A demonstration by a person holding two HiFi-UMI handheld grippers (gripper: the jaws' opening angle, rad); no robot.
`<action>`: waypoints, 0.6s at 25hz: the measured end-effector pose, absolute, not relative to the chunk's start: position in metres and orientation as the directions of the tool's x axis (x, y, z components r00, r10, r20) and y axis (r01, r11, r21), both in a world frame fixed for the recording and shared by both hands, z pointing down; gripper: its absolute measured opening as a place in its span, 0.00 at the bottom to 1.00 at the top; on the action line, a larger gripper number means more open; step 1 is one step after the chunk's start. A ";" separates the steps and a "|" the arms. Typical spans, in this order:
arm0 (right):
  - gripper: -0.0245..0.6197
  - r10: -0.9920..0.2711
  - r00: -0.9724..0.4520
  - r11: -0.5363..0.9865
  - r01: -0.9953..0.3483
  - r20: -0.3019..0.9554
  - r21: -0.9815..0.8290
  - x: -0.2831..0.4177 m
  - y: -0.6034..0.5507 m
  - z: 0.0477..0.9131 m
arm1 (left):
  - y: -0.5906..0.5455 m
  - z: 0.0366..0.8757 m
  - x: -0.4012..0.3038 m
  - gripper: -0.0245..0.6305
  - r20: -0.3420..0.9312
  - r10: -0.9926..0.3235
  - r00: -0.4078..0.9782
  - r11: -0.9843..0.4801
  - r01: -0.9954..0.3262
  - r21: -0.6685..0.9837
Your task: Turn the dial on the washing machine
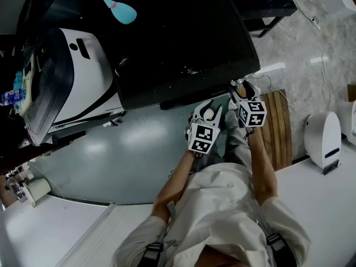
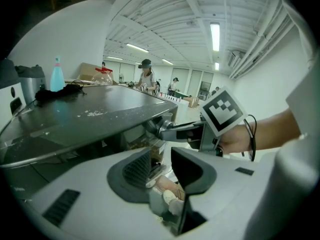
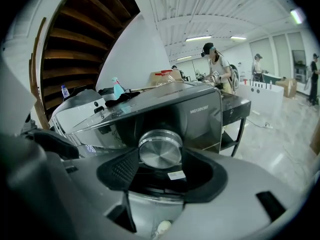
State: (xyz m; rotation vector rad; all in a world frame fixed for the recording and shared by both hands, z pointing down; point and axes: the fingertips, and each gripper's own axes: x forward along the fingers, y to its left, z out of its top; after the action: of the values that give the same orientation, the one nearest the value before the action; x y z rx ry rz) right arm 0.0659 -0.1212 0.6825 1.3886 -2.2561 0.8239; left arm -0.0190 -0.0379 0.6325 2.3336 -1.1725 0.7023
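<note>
Right gripper on the dial; turning looked under way.
Head view: it met the washer's front edge, centre-right, with the left gripper just beside. Left gripper view: jaws apart, empty. Right gripper view: jaws clamped on the dial, centre; next, a steady wrist roll.

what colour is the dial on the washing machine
The dial is silver brushed metal, clearest in the right gripper view.

Brushed silver dial; black washing machine; turquoise bottle.
</note>
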 end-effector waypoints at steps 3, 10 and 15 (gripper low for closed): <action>0.45 -0.680 -0.459 0.337 -0.888 0.571 -0.313 0.066 -0.121 0.683 | -0.038 0.632 -0.018 0.24 0.608 -0.605 0.514 -0.548 -0.823 0.150; 0.45 -0.682 -0.495 0.301 -0.861 0.539 -0.409 0.067 -0.121 0.683 | -0.039 0.632 -0.017 0.24 0.609 -0.602 0.516 -0.548 -0.822 0.154; 0.45 -0.684 -0.512 0.287 -0.844 0.521 -0.452 0.067 -0.122 0.683 | -0.039 0.634 -0.016 0.24 0.610 -0.601 0.516 -0.549 -0.821 0.155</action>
State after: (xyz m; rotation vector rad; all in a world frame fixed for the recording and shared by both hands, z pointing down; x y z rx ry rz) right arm 0.0672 -0.1216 0.6830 1.4106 -2.3293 1.0368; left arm -0.0164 -0.0387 0.6336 2.3338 -1.1675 0.7000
